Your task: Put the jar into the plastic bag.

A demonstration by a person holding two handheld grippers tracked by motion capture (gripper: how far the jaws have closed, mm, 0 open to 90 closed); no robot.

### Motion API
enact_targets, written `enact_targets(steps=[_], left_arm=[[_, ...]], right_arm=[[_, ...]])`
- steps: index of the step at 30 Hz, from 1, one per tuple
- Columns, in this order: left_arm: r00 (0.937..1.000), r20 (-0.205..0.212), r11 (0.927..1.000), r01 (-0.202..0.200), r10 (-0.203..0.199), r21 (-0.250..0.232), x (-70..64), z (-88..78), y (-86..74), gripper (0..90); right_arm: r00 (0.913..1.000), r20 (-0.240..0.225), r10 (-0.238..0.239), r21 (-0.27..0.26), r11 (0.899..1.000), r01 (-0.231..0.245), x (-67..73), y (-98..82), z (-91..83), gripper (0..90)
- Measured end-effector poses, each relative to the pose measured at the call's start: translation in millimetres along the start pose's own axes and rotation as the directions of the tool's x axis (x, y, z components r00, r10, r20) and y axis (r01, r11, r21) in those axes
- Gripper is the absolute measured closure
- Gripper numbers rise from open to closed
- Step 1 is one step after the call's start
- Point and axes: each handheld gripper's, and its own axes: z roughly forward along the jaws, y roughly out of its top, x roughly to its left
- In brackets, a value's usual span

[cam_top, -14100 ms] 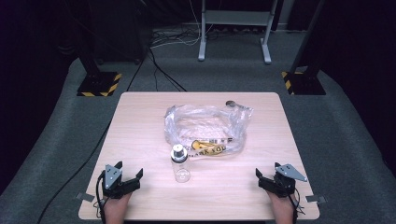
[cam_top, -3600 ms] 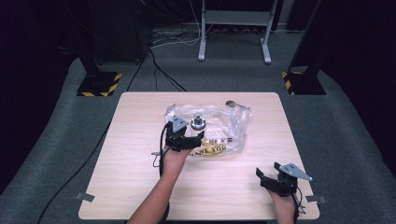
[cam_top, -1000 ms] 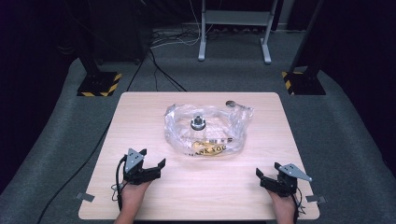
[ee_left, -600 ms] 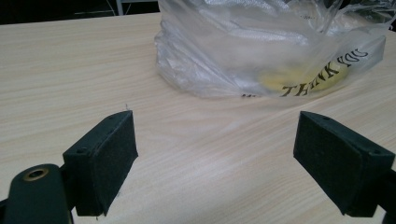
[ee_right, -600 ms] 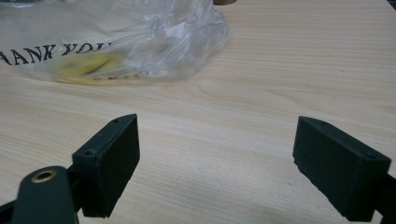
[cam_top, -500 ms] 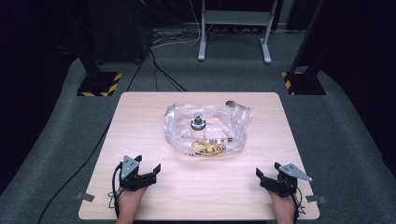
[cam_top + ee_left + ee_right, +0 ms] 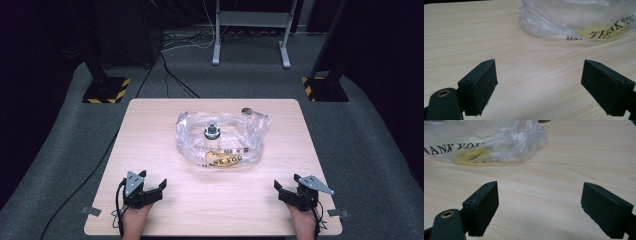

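Note:
A clear plastic bag [image 7: 220, 140] printed "THANK YOU" lies in the middle of the wooden table [image 7: 150, 130]. Inside it stands a small clear bottle [image 7: 211, 133] with a grey cap. My left gripper [image 7: 152, 180] rests near the table's front left edge, open, with nothing between its jaws. My right gripper [image 7: 286, 181] sits at the front right, also open and holding nothing. In the left gripper view the bag [image 7: 579, 22] lies ahead to the right of that gripper [image 7: 539, 85]. In the right gripper view the bag [image 7: 486, 140] lies ahead to the left of that gripper [image 7: 540, 205].
A small round brown object [image 7: 246, 111] lies on the table by the bag's far right corner. Beyond the table, on the grey floor, are black stands with yellow-striped bases [image 7: 105, 90], cables [image 7: 170, 75] and a metal frame [image 7: 250, 30].
The bottle, once standing in front of the bag, was set inside it by my left gripper. Over the last second that gripper has drawn back toward the front left edge. The right one stayed put.

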Motion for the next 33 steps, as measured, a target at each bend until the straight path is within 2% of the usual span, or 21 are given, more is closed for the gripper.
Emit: enact_targets(steps=[6,19,33], left_arm=[[0.9996,-0.022,0.9999,0.015,-0.015,0.000,6.5,-3.4,-6.0,13.0],[0.9982,-0.044,0.9992,0.039,-0.040,-0.011,18.0,-11.7,-9.3,13.0],[0.9936,-0.082,0.9968,0.076,-0.078,-0.027,35.0,-21.5,-13.1,13.0]], right_arm=[[1.0000,0.001,-0.001,0.000,1.000,0.001,0.1,0.0,0.0,13.8],[1.0000,0.001,-0.003,-0.001,1.000,0.003,0.2,-0.2,-0.2,13.7],[1.0000,0.001,-0.006,-0.002,1.000,0.006,0.6,-0.3,-0.3,13.5]])
